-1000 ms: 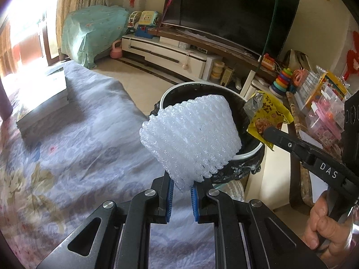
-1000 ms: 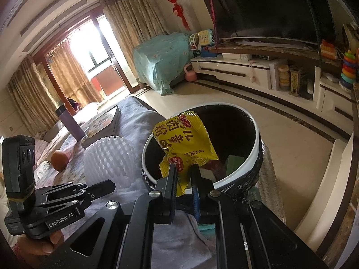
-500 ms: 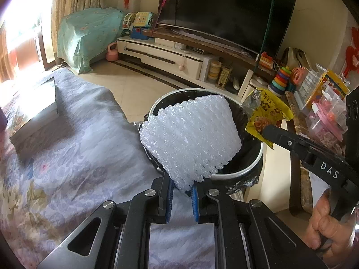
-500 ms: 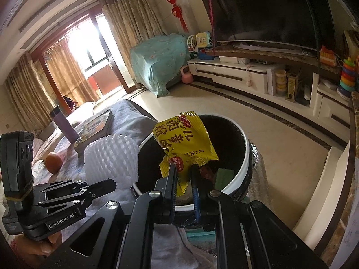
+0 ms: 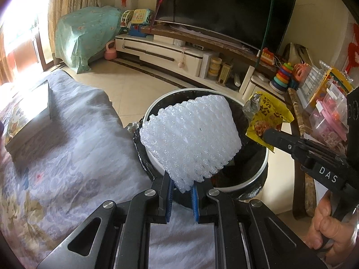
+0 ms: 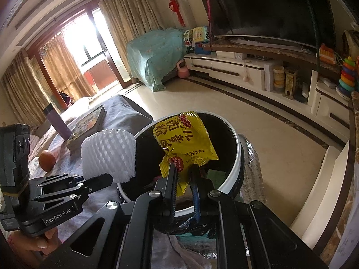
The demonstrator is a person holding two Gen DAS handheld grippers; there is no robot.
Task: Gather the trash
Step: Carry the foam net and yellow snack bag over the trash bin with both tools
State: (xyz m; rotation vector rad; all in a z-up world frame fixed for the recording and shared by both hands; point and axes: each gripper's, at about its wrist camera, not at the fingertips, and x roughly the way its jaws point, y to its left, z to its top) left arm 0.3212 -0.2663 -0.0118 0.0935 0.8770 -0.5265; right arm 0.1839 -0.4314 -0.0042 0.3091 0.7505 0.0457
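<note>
Two pieces of trash are up over the bin [image 5: 264, 163]. My left tool [image 5: 182, 192] pinches the white foam net [image 5: 190, 139] above the rim at nine o'clock; my right tool [image 6: 184, 180] clamps the yellow snack packet [image 6: 186, 141] over the black liner, toward three o'clock. Bin stands beside the bed [image 5: 67, 145].

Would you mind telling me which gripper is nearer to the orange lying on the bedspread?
Left. The left gripper, clamped on the white foam net, sits just right of the orange; the right gripper, holding the yellow wrapper, is farther off over the bin.
</note>
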